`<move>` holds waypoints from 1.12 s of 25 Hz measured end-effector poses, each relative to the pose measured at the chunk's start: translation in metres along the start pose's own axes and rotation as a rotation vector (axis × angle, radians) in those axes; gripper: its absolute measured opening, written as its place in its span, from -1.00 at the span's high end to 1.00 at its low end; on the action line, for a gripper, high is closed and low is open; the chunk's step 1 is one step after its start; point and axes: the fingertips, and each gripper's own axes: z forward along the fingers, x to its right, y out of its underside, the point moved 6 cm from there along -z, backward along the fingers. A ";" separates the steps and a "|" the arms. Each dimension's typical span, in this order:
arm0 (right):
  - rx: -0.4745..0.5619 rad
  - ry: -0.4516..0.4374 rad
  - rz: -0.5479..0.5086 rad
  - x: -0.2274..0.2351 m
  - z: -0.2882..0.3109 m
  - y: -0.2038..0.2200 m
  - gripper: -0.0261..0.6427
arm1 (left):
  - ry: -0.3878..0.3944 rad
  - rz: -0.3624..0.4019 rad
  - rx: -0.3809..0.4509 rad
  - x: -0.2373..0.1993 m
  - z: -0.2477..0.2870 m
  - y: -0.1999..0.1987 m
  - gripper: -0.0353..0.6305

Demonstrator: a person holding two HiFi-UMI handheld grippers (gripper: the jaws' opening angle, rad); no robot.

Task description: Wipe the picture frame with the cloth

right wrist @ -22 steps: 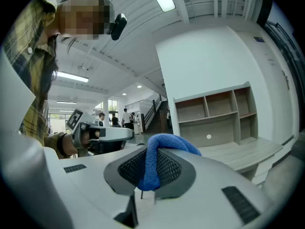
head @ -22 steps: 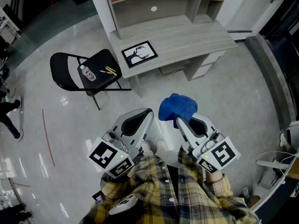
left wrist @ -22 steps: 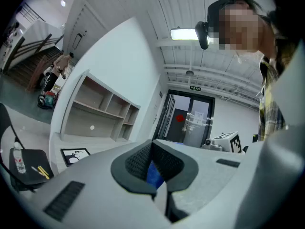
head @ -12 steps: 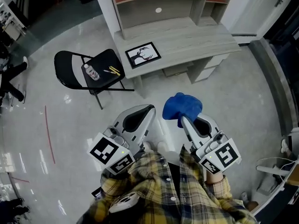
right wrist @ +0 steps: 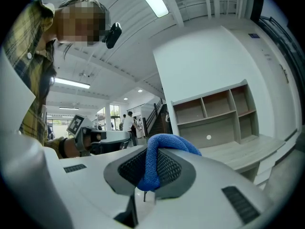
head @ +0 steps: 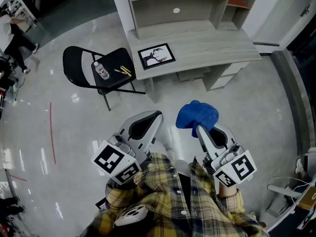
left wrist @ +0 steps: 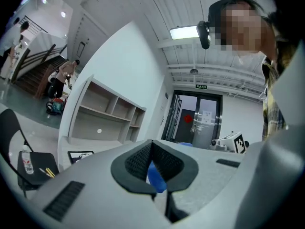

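The picture frame [head: 156, 56], black-edged with a deer-head print, lies flat on the pale wooden desk [head: 217, 42], far ahead of both grippers. It also shows small in the left gripper view [left wrist: 80, 155]. My right gripper [head: 199, 126] is shut on a bunched blue cloth [head: 197, 114]; in its own view the cloth [right wrist: 164, 144] folds over and down between the dark pads of the right gripper [right wrist: 151, 170]. My left gripper [head: 156, 115] is level beside it, shut and holding nothing. Behind the left gripper [left wrist: 153, 148] a bit of the blue cloth [left wrist: 156, 178] shows.
A black folding chair [head: 81, 69] stands left of the desk with a water bottle [head: 101, 71] and yellow pens [head: 124, 71] on its seat. A shelf unit [head: 173, 4] rises at the desk's back. Drawers [head: 224, 79] sit under its right end. Glossy floor lies between me and the desk.
The desk, frame and chair have slid a little to the right in the head view. Both grippers keep their pose, and the right one still holds the cloth.
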 end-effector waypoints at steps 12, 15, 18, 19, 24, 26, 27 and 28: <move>-0.022 -0.010 0.050 0.044 0.078 0.004 0.78 | -0.027 -0.028 -0.023 -0.083 0.036 -0.011 0.88; -0.029 -0.004 0.040 0.061 0.117 -0.002 0.78 | -0.010 -0.023 -0.025 -0.122 0.057 -0.025 0.88; -0.033 0.004 0.030 0.077 0.158 -0.011 0.78 | 0.002 -0.021 -0.030 -0.162 0.073 -0.040 0.88; -0.032 0.008 0.027 0.081 0.172 -0.014 0.78 | 0.004 -0.021 -0.033 -0.176 0.077 -0.045 0.88; -0.042 0.032 0.035 0.098 0.244 -0.012 0.78 | 0.006 -0.040 -0.058 -0.249 0.091 -0.055 0.88; -0.050 0.042 0.042 0.101 0.260 -0.011 0.78 | 0.002 -0.050 -0.067 -0.266 0.092 -0.056 0.88; -0.055 0.046 0.046 0.101 0.263 -0.012 0.78 | -0.003 -0.056 -0.068 -0.269 0.092 -0.057 0.88; -0.061 0.047 0.050 0.101 0.264 -0.013 0.78 | -0.010 -0.061 -0.067 -0.270 0.090 -0.059 0.88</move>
